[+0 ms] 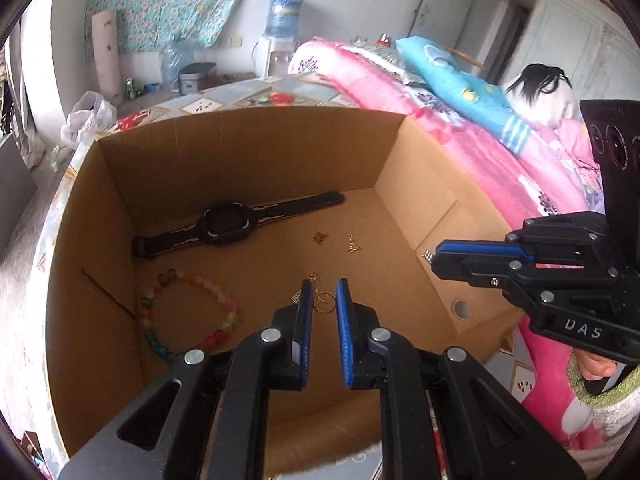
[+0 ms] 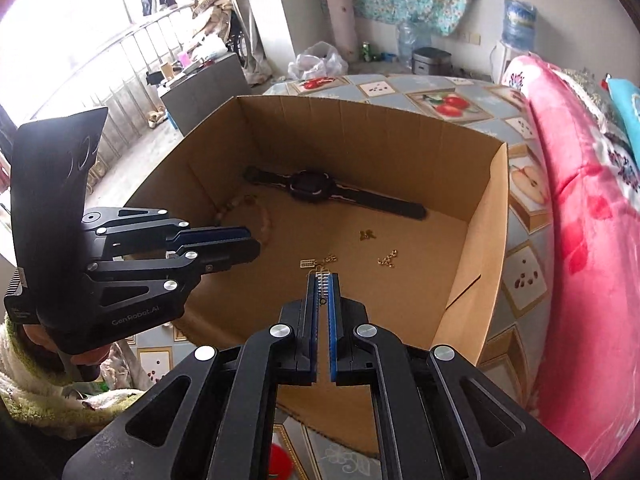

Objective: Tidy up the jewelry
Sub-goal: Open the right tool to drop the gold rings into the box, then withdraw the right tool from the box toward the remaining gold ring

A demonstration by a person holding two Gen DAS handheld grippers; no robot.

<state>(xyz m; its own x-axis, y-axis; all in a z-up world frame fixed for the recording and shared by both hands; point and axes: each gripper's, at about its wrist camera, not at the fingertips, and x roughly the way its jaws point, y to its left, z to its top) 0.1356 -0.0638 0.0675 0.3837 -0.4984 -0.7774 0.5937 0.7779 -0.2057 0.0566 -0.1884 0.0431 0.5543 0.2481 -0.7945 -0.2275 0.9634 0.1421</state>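
A small silver rhinestone strip (image 2: 323, 285) sits clamped in the right gripper (image 2: 323, 280), whose jaws are closed on it above the open brown cardboard box (image 2: 486, 216). It looks light, stiff and easily dropped, best pinched across its flat sides. On the box floor lie fine gold chain pieces (image 1: 354, 245), a pastel bead bracelet (image 1: 188, 316) and a black wristwatch (image 1: 224, 226). The left gripper (image 1: 324, 294) hangs over the box, jaws nearly closed and empty. Readable writing: "DAS" and "GenRobot.AI" on the grippers.
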